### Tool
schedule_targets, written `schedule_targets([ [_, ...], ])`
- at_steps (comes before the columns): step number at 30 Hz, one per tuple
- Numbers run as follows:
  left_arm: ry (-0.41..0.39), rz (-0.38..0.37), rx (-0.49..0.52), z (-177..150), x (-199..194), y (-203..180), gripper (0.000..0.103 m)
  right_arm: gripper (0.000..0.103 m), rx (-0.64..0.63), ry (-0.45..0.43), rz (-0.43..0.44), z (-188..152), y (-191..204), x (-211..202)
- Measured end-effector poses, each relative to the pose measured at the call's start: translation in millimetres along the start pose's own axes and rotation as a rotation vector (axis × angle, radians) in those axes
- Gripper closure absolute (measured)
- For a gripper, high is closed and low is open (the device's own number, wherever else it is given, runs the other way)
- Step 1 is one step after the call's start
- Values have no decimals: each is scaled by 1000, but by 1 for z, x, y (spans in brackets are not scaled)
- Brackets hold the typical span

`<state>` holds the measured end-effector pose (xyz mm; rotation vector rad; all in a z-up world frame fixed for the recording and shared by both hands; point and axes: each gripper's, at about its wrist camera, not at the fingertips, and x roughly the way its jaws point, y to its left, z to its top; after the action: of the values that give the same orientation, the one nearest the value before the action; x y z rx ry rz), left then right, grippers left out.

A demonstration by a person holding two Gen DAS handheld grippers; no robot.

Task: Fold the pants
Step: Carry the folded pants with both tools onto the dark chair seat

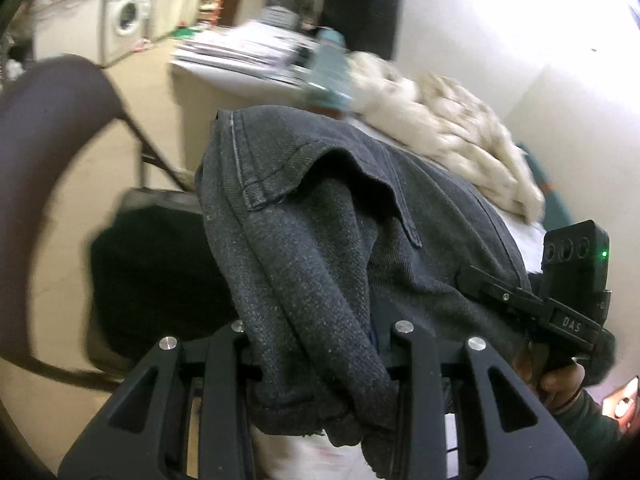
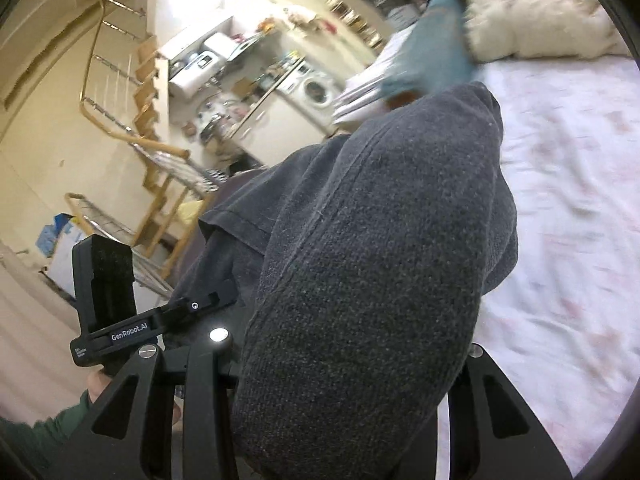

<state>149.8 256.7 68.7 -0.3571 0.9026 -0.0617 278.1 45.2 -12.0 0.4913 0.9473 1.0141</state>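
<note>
Both grippers are clamped on the dark grey pants: left gripper bunching fabric between its jaws, right gripper gripping a thick fold, bed beyond it.

White washing machine, beige floor, wooden staircase behind.

The pale bedsheet lies bare; a cream blanket blocks its far end.
</note>
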Motion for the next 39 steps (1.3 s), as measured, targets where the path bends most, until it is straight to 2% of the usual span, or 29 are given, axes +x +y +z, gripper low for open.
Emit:
schedule_targets([
  [5,22,67,-84,14,12,90,75,61,40,80,36,9,9,97],
  [7,37,88,-95,6,22,122,75,61,64,116,34,4,5,124],
  [13,108,69,-133,-30,82,183,72,58,155,225,-71,-26,-40,189],
  [14,101,71,-118,-37,87,186,68,51,175,242,-90,-31,-49,195],
  [15,97,72,-109,-41,90,186,61,38,191,254,-96,-32,-53,199],
  [16,98,74,-103,-48,91,188,56,30,214,276,-109,-34,-60,201],
  [17,102,69,-112,-54,92,190,44,22,236,300,-118,-36,-66,201],
  [18,107,64,-129,-58,92,192,34,21,250,322,-115,-38,-71,198],
  [21,137,41,-188,-65,80,194,32,21,182,368,-137,-38,-66,174],
  [23,112,90,-149,-65,52,181,35,21,121,352,-174,-34,-57,149],
  [26,1,65,-55,-54,11,151,35,21,28,179,-310,-23,-39,95],
  [27,-26,65,-45,-50,5,144,34,24,7,130,-342,-21,-32,82],
  [28,-53,66,-33,-44,1,134,34,30,-19,119,-335,-19,-22,78],
  [29,-56,65,-11,-37,3,122,34,45,-72,131,-338,-20,-10,80],
  [30,-40,58,13,-32,11,114,34,54,-109,147,-349,-22,0,87],
  [31,11,68,43,-29,29,104,34,59,-140,173,-347,-23,9,99],
  [32,48,90,54,-29,41,101,35,73,-151,205,-325,-27,13,111],
  [33,109,124,72,-31,59,99,38,76,-148,227,-309,-27,15,122],
  [34,181,191,89,-38,83,103,41,76,-159,244,-320,-28,18,136],
  [35,192,224,93,-41,94,108,41,76,-179,249,-344,-29,19,143],
  [37,172,212,113,-52,108,124,37,76,-196,284,-367,-35,13,155],
  [39,190,156,65,-64,113,144,36,78,-154,352,-394,-40,-1,172],
])
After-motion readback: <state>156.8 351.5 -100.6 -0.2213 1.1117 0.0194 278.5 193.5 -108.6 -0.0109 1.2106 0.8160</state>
